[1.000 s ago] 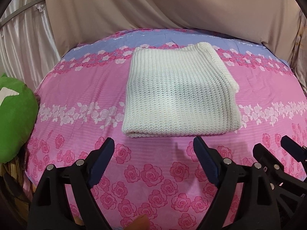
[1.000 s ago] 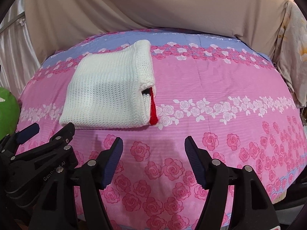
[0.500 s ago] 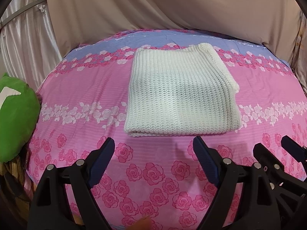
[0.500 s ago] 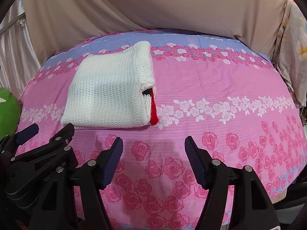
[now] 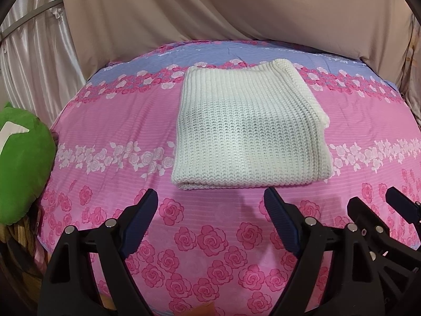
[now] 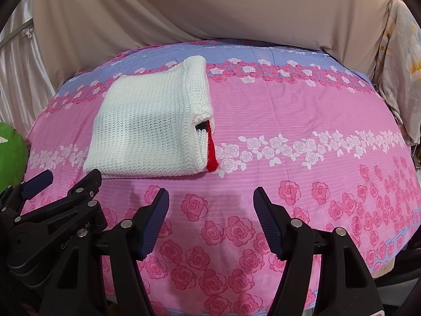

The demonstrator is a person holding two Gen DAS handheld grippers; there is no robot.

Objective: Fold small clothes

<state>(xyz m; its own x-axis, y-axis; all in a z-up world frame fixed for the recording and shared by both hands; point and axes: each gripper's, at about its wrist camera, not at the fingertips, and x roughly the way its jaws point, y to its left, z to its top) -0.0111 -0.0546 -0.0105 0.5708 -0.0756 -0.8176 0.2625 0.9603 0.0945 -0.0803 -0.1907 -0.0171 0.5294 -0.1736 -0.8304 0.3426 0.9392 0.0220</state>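
A bed covered in a pink rose-print sheet is shown, with a green cushion at its left edge. A folded white knitted garment is laid flat toward the far middle of the bed, red trim exposed at its right side. The left gripper and right gripper are held released, empty, above the near edge.

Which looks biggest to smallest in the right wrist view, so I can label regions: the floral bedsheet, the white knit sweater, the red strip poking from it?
1. Floral bedsheet, filling most of the view.
2. White knit sweater, folded on the sheet.
3. Red strip, a thin sliver at the sweater's right edge.
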